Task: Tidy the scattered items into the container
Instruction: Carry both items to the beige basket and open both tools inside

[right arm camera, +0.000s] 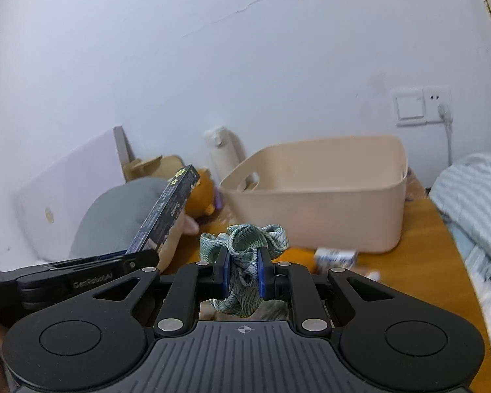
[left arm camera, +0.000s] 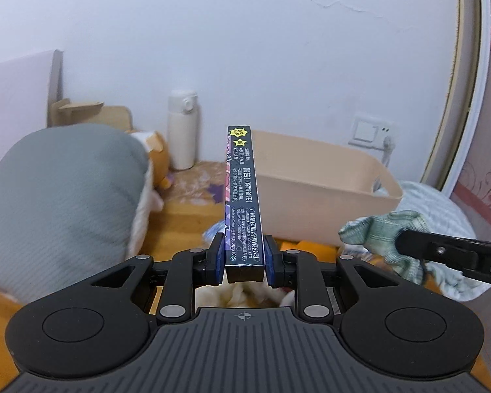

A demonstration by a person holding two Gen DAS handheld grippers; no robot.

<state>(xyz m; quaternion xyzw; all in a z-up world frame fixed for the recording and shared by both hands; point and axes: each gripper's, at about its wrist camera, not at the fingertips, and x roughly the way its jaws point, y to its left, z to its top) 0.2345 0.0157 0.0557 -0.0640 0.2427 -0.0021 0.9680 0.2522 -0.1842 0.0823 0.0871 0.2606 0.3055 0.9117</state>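
My left claw [left arm camera: 244,262] is clamped on the near end of a long dark box [left arm camera: 244,196], which sticks straight out toward twelve o'clock. My right claw [right arm camera: 242,270] is pinched tight on a green scrunchie [right arm camera: 245,245] that bulges above and below the pads. Both loads hang clear of the wooden surface [right arm camera: 425,235].

The beige bin [right arm camera: 314,203] sits ahead, at about one o'clock from either claw, open side up and near the wall. I judge this the carrying step: both things are picked up, neither is in yet.

Next I need each claw over the rim before letting go, and the box tipped down so it fits lengthwise. A small carton [right arm camera: 335,257] lies unpicked at the bin's foot.
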